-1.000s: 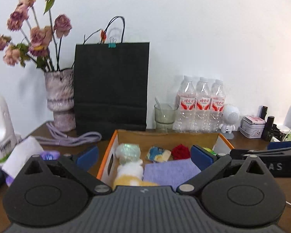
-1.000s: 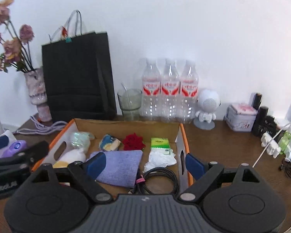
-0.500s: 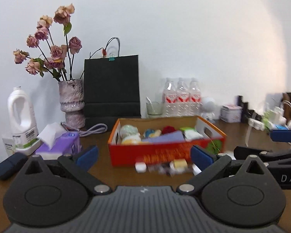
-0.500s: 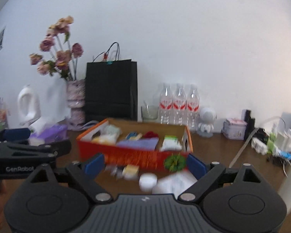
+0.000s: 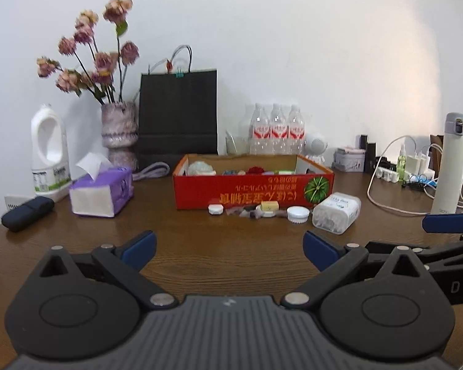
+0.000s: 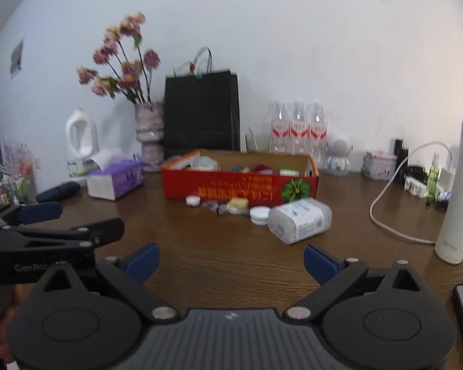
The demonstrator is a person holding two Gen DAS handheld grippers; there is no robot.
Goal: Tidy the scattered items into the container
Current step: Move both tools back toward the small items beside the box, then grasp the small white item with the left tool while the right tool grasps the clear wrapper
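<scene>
Both hand-held grippers hang low over the bare front of the desk [image 5: 231, 256], and we see each with its blue pads spread wide and nothing between them: the left hand-held gripper [image 5: 228, 248] and the right hand-held gripper [image 6: 231, 260], whose jaws have just been opening further. Well ahead of them sits the red cardboard box [image 5: 253, 186], already holding several small things. Along its near wall, from left to right, lie a small white cap [image 5: 215, 209], a cluster of dark wrapped bits [image 5: 247, 212], a yellow block [image 5: 269, 206], a ribbed white lid [image 5: 298, 214] and a clear cotton-swab tub [image 5: 336, 212] on its side, all far from the pads. A second ago we looked straight down into the box from close above it; now both hand-held grippers sit back from it and lower.
</scene>
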